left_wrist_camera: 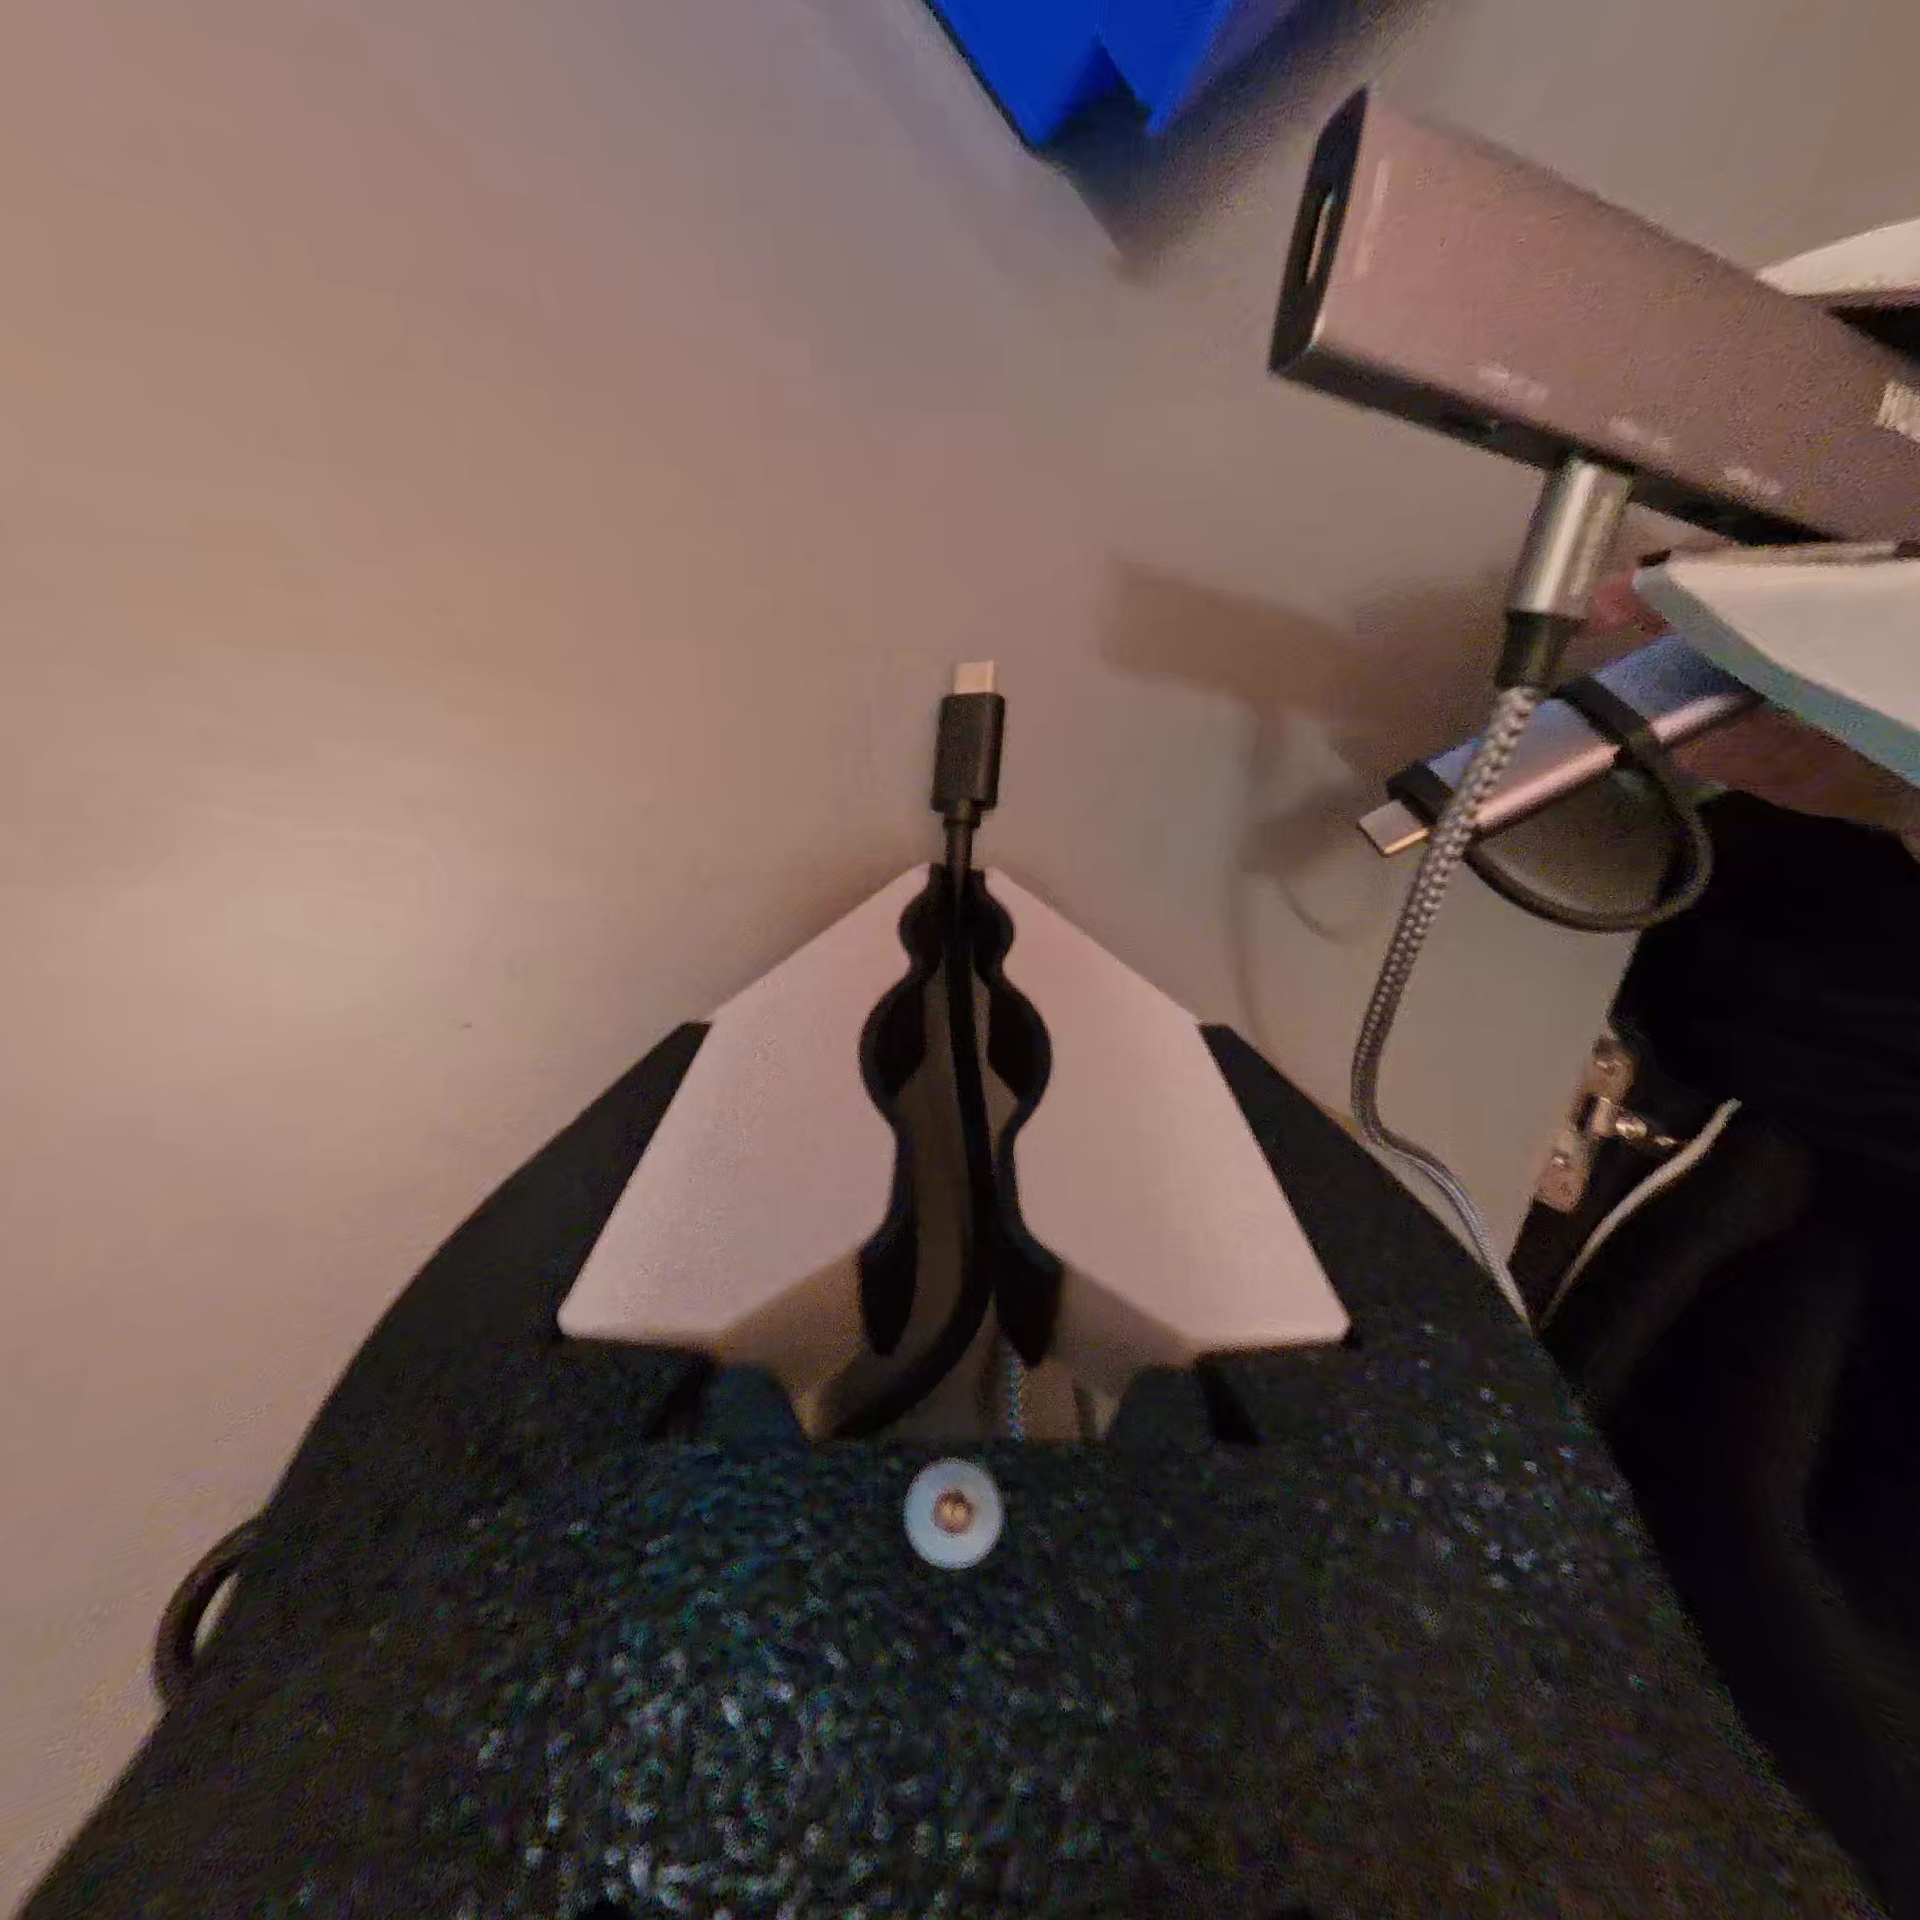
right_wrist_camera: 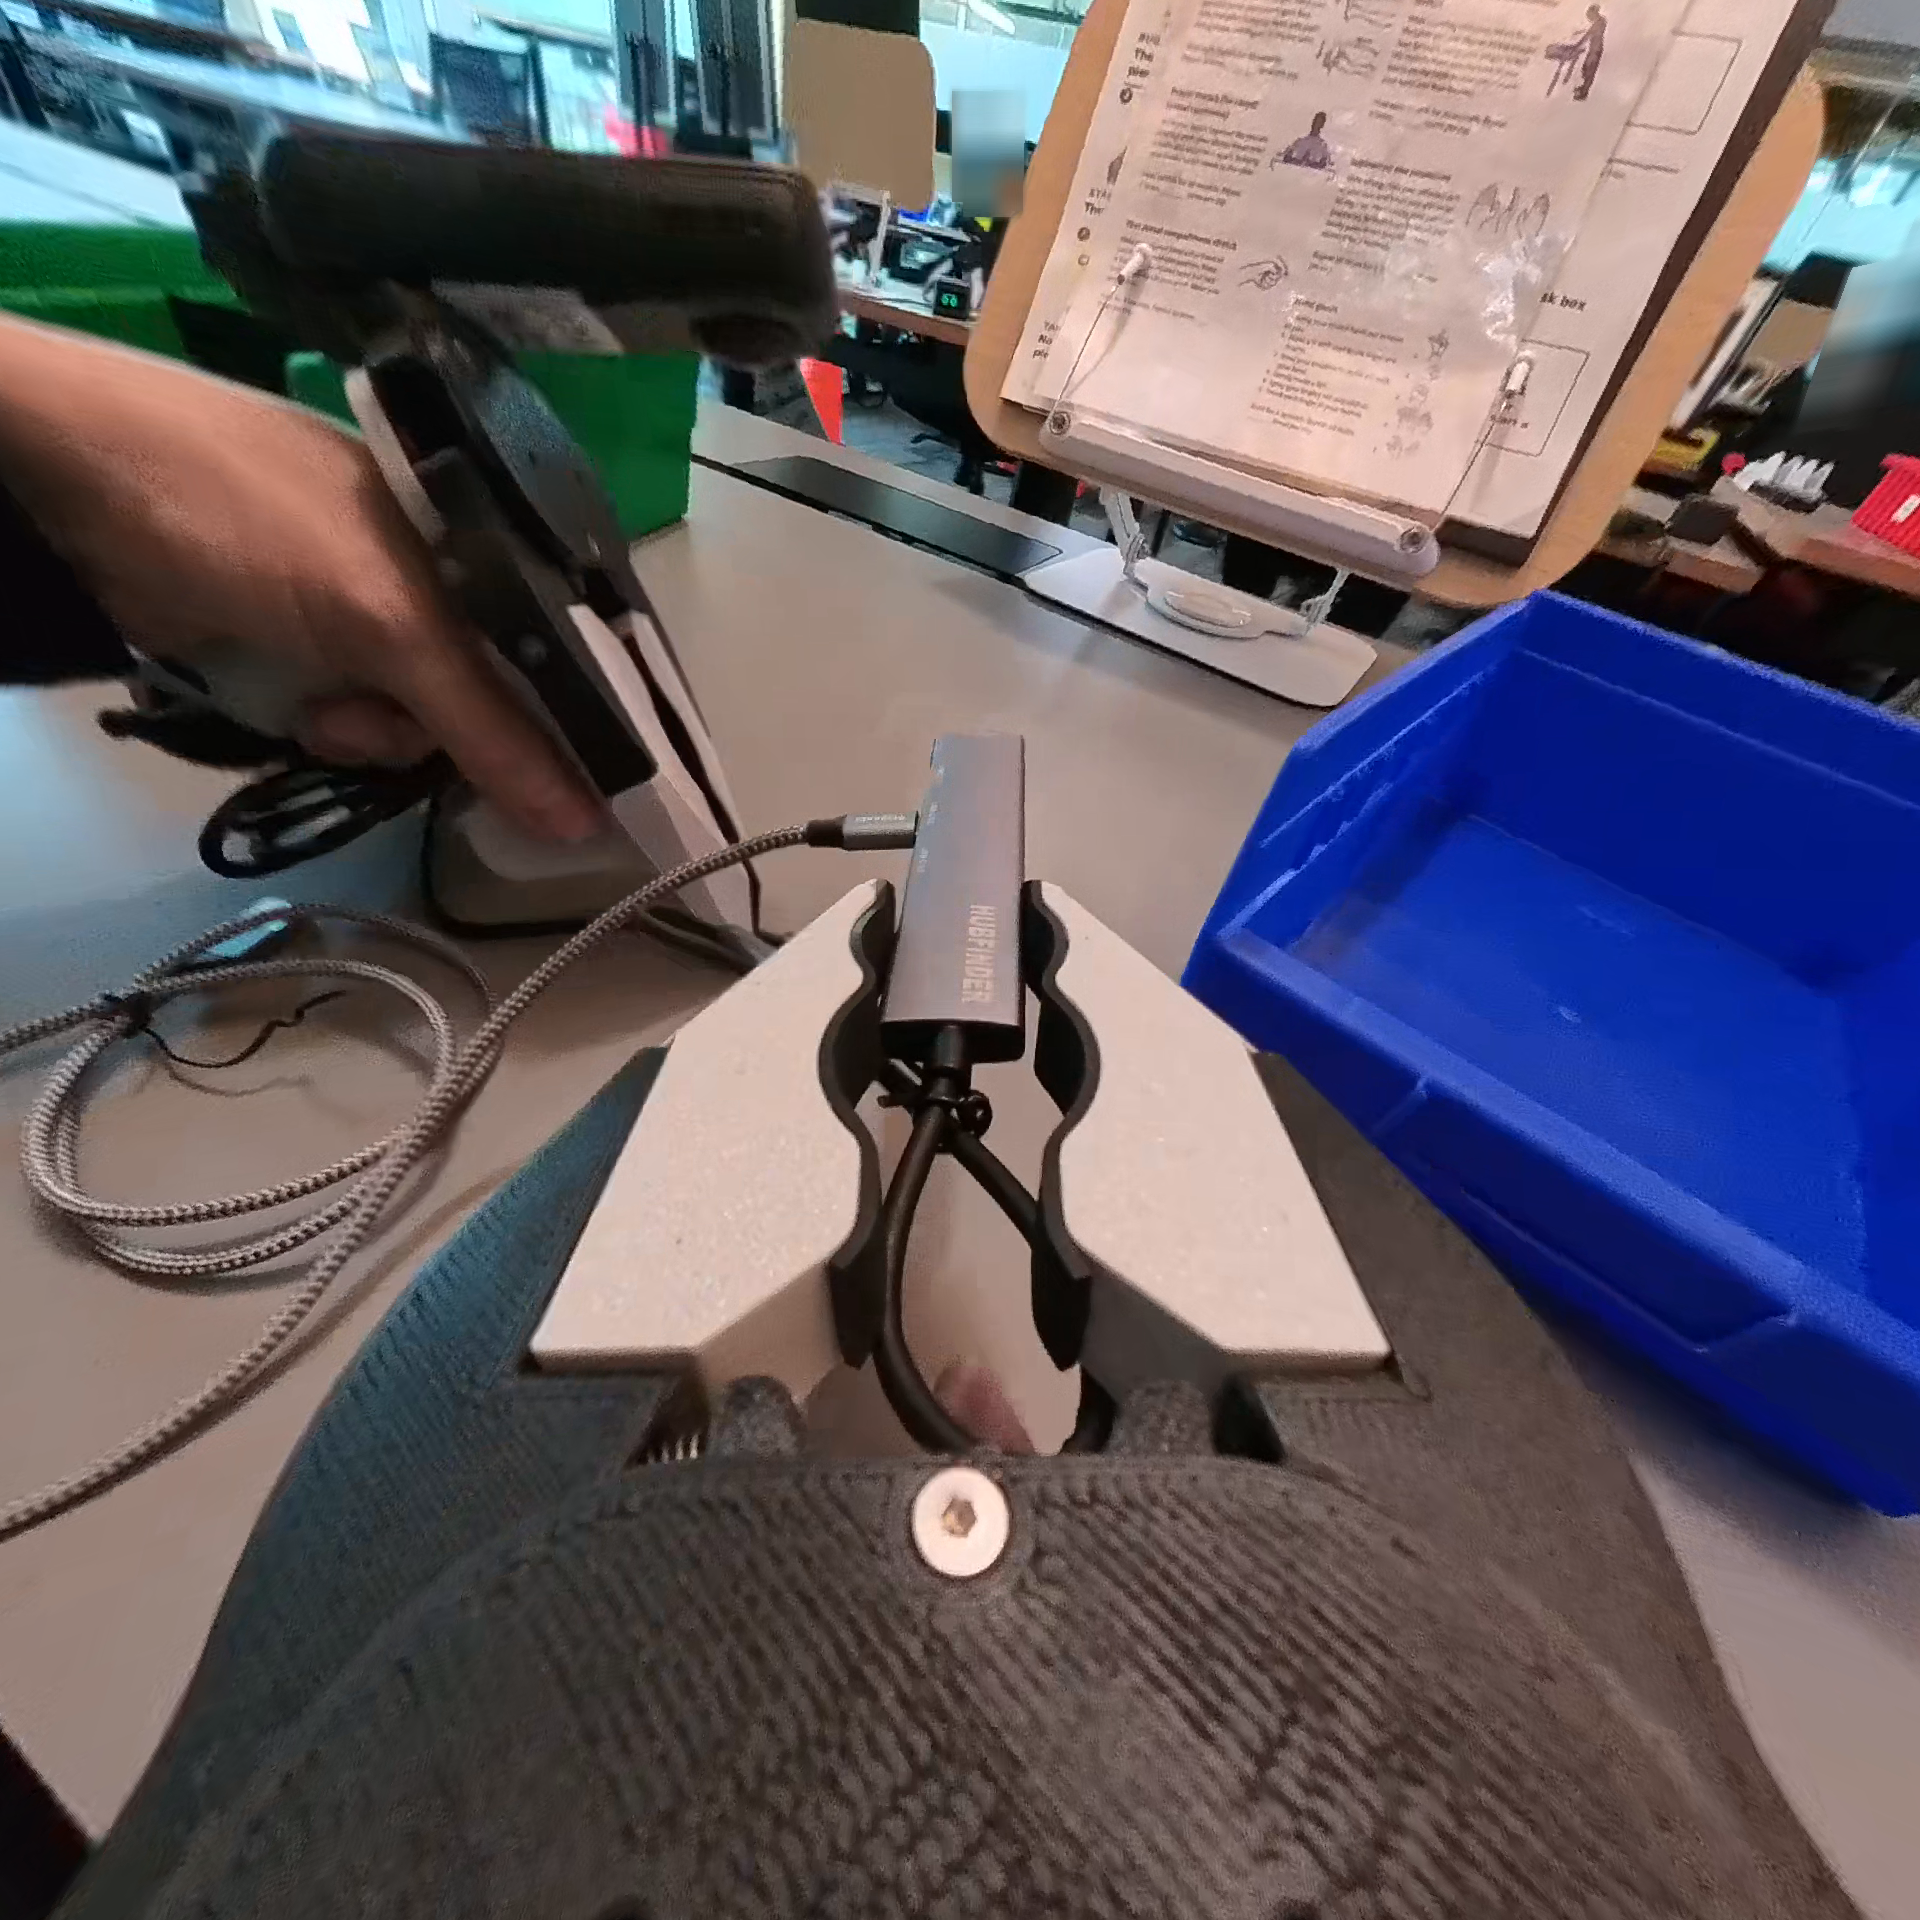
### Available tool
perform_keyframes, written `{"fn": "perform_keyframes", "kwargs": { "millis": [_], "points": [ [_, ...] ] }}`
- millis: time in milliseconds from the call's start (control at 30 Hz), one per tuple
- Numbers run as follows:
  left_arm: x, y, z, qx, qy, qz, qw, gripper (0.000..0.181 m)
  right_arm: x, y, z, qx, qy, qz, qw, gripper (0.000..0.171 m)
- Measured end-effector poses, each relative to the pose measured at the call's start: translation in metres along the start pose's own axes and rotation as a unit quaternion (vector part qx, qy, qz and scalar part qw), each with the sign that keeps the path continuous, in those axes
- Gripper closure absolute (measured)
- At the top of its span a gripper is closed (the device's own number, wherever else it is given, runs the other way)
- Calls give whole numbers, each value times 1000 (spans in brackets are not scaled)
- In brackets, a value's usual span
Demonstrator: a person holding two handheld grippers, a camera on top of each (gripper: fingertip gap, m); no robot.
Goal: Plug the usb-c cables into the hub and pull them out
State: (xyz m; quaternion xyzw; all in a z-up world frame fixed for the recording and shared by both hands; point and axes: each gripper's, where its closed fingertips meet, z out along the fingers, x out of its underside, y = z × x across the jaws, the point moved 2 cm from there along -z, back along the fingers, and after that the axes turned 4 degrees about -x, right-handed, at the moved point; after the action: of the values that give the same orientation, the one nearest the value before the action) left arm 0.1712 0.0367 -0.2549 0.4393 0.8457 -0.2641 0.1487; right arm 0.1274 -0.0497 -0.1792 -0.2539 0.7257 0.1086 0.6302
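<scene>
My left gripper [left_wrist_camera: 954,883] is shut on a black USB-C cable [left_wrist_camera: 971,753]; its plug sticks out past the fingertips, pointing at the table. My right gripper [right_wrist_camera: 958,904] is shut on the grey hub [right_wrist_camera: 961,894] and holds it above the table. The hub also shows in the left wrist view [left_wrist_camera: 1538,332] at the upper right, apart from the black plug. A braided grey cable [right_wrist_camera: 436,1081] is plugged into the hub's left side through a silver plug [left_wrist_camera: 1564,551]. The hub's own short black lead [right_wrist_camera: 914,1247] loops back between my right fingers. The left gripper [right_wrist_camera: 717,831] shows in the right wrist view, held by a hand.
A blue bin [right_wrist_camera: 1621,987] stands on the table right of the hub. A document stand with printed sheets [right_wrist_camera: 1351,270] is at the back. The braided cable coils on the grey table [right_wrist_camera: 935,644] at the left. A green box [right_wrist_camera: 623,426] is far left. One gripper's finger ends stand about 11 centimeters off the other's.
</scene>
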Motion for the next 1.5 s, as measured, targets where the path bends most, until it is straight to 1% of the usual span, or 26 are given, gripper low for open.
{"fn": "perform_keyframes", "kwargs": {
  "millis": [33,67,167,267,333,400,533,833,1100,1267,1500],
  "points": [
    [0,-3,1,14,-5,11,1000,180,0,0,0,-6,-4,18,1000,148],
    [1,-4,1,11,-11,37,999,180,0,-1,-1,-12,-9,34,999,148],
    [-10,-9,-14,-33,-59,90,994,180,-2,-4,-3,-23,-28,76,996,148],
    [-23,-18,-42,-103,-104,107,983,180,-3,-5,-3,-21,-32,87,995,148],
    [-26,-22,-57,-170,-109,134,970,180,-3,-4,-2,-13,-28,75,997,148],
    [-27,-31,-64,-206,-106,156,960,180,-4,-1,-1,-9,-30,62,998,148],
    [-24,-44,-61,-201,-97,157,962,180,-5,5,0,-6,-31,43,999,148],
    [-21,-39,-58,-216,-86,150,961,180,-6,11,3,-10,-29,23,999,148],
    [-21,-39,-53,-232,-72,165,956,180,-6,12,4,-9,-23,15,1000,148],
    [-22,-36,-55,-269,-68,169,946,180,-7,14,5,3,-16,-6,1000,148],
    [-22,-35,-55,-333,-41,197,921,180,-7,17,6,12,-9,-19,1000,148]
  ]
}}
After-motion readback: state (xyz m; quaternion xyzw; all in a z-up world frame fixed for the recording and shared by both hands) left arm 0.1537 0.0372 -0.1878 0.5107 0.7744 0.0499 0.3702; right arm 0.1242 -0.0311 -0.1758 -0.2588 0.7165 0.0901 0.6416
